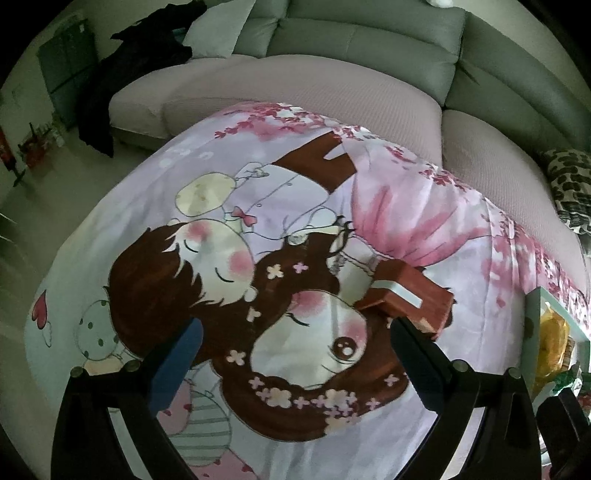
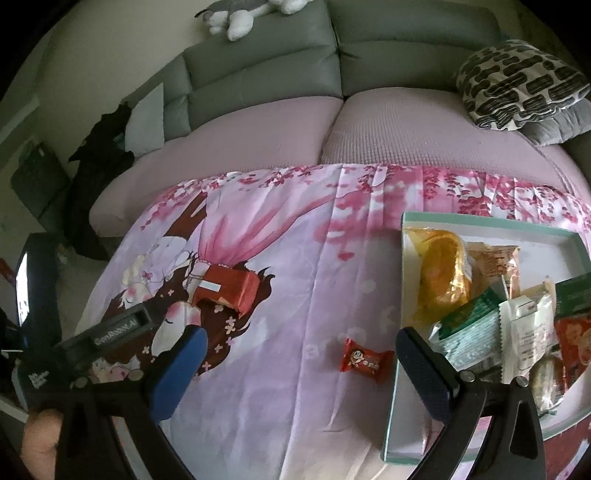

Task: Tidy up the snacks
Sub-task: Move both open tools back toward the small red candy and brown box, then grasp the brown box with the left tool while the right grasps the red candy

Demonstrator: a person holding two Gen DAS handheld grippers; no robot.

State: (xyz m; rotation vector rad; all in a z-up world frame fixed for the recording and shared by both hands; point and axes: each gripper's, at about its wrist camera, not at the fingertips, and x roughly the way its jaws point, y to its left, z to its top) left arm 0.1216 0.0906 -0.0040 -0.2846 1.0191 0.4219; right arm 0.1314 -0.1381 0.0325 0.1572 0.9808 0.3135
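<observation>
A red foil snack box [image 1: 410,299] with a white label lies on the cartoon-print cloth [image 1: 258,206], just beyond my left gripper's right finger. My left gripper [image 1: 295,354] is open with nothing between its fingers. In the right wrist view the same red box [image 2: 227,288] lies at left, and a small red candy [image 2: 364,360] rests on the cloth between the open fingers of my right gripper [image 2: 299,358]. A teal-rimmed white tray [image 2: 480,219] at right holds several snack packets, among them a yellow bag [image 2: 439,273] and a green-white packet [image 2: 469,332].
A grey sofa with pink seat cushions [image 2: 258,125] runs behind the cloth. A patterned cushion [image 2: 517,81] sits at right, dark clothing [image 2: 99,177] at left, a plush toy [image 2: 243,14] on the sofa back. My left gripper's body [image 2: 107,332] reaches in from the lower left.
</observation>
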